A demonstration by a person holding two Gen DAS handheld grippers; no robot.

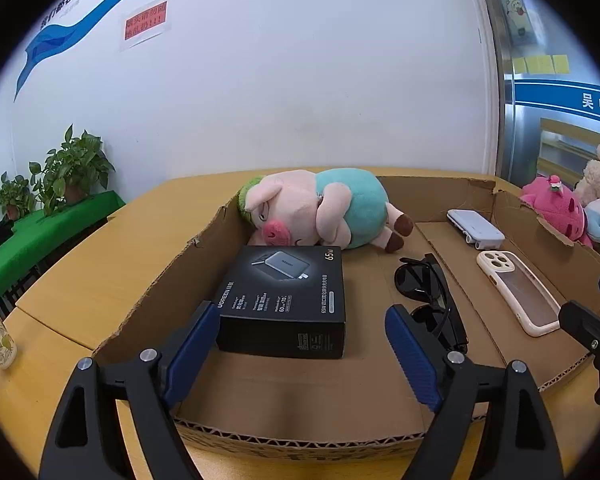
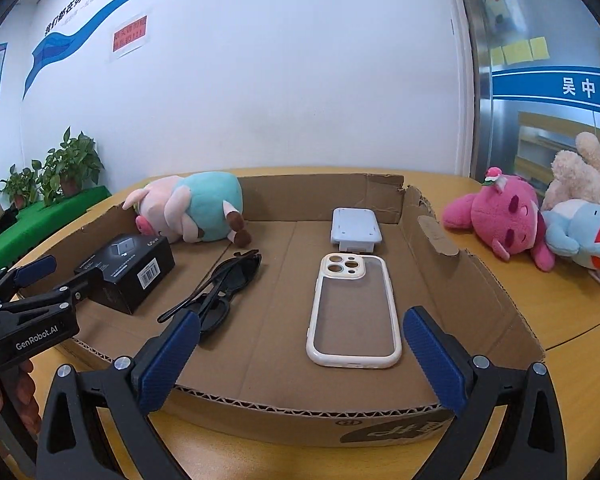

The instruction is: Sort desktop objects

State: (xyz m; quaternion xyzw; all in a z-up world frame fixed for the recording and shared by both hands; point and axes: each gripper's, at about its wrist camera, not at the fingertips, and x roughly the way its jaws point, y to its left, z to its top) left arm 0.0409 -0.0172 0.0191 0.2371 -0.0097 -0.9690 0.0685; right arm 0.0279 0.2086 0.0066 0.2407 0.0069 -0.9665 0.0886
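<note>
Left wrist view: your left gripper [image 1: 300, 344] was wide open and held nothing. Its blue fingers [image 1: 196, 344] stood on each side of the near end of the black charger box [image 1: 288, 300], maybe touching on the left.
Right wrist view: your right gripper [image 2: 300, 356] was wide open too, and empty. It hung over the near wall of the cardboard tray [image 2: 308, 412], just in front of the phone case [image 2: 354, 312].
Where the things were: the box lay in the tray's left part, the sunglasses [image 2: 220, 288] beside it in the middle, the phone case to the right, and the small white gadget [image 2: 356, 230] behind the case. The pig plush [image 1: 320, 212] lay at the back left, its snout touching the box. A pink plush [image 2: 504, 220] and a blue plush [image 2: 580, 236] lay on the table [image 2: 540, 308], outside the tray.
What could go wrong: the right blue finger sat very near the sunglasses, so you could have bumped or pinched them when you closed on the box. The box could also have slipped, because its sides look smooth.
Words you could read: the box said "UGREEN" and "65W". Your left gripper said "GenRobot.AI". The blue sign showed "吴中区". The red wall notice was too blurry to read.
</note>
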